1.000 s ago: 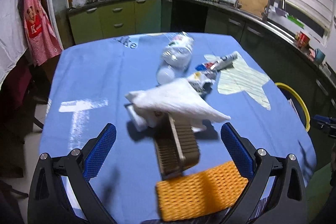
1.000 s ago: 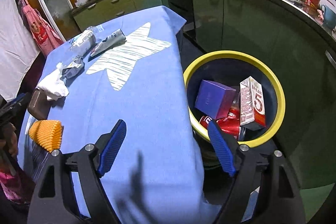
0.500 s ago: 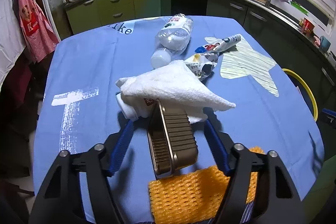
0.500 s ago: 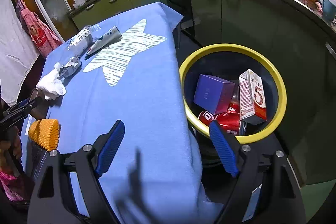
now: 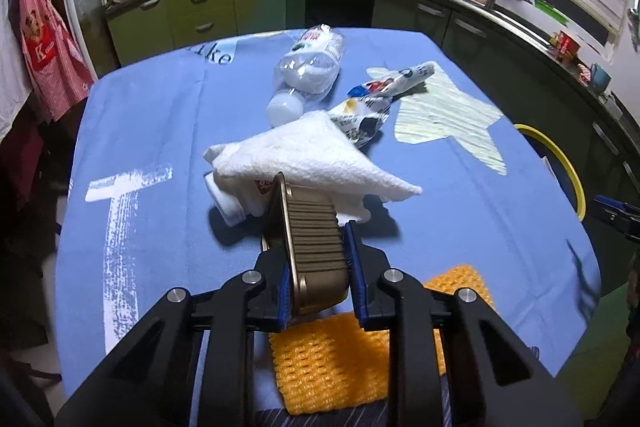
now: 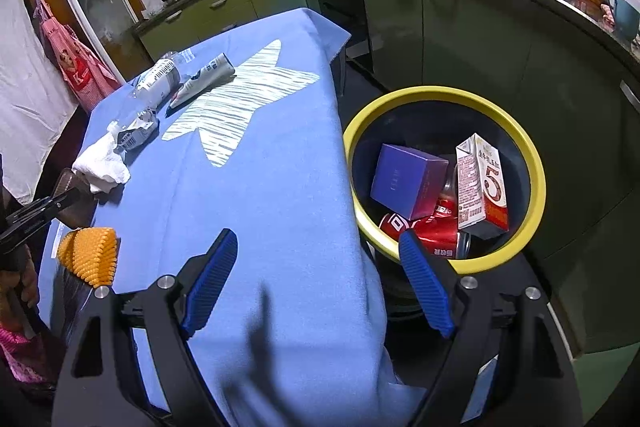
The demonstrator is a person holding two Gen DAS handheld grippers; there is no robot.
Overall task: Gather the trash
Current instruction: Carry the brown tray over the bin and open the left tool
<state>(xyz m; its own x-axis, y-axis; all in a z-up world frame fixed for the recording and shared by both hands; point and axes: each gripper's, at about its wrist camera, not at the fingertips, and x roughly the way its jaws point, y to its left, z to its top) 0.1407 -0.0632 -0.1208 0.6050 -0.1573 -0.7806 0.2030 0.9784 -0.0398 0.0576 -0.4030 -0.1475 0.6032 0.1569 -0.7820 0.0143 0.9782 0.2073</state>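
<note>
The left tongs (image 5: 318, 267) are closing on a brown ribbed tray (image 5: 316, 239), which stands on its edge between the blue pads; the pads already touch both of its ribbed sides, so the grip looks made. The tray's long axis runs straight away from the tongs, its far end tucked under a white crumpled towel (image 5: 304, 159) on the blue-covered bench (image 5: 152, 115). The right tongs (image 6: 316, 283) hang wide apart and empty over the bench's near right edge, just beside the yellow-rimmed bin (image 6: 536, 163). The bin lies to the right of the left tongs, beyond the bench edge, so I judge the tray must be lifted clear of the towel and carried rightward across the bench. An orange foam net (image 5: 352, 351) lies under the left tongs; a clear bottle (image 5: 308, 71) lies farther off.
</note>
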